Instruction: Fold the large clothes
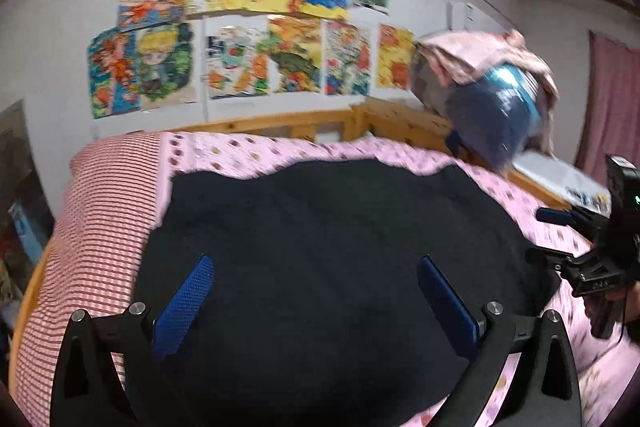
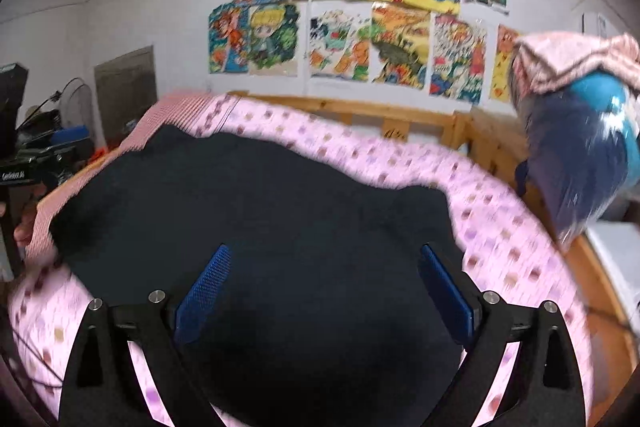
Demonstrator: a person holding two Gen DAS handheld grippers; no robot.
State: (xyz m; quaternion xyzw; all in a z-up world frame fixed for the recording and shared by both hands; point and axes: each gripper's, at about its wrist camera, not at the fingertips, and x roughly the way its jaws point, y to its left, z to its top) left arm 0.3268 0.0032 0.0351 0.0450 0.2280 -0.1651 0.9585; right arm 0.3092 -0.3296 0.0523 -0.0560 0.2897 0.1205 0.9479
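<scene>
A large dark navy garment (image 1: 320,247) lies spread flat on the pink spotted bed sheet (image 1: 280,151). It also shows in the right wrist view (image 2: 280,219). My left gripper (image 1: 316,263) hovers over the garment's middle with its blue-padded jaws wide apart and empty. My right gripper (image 2: 326,253) is also wide open and empty over the garment. The right gripper shows at the right edge of the left wrist view (image 1: 560,219), beside the garment's right edge.
A red-checked pillow (image 1: 104,227) lies left of the garment. A wooden bed rail (image 1: 280,125) runs along the far side. A pile of pink and blue bedding (image 1: 488,95) sits on the rail at the right. Drawings cover the wall.
</scene>
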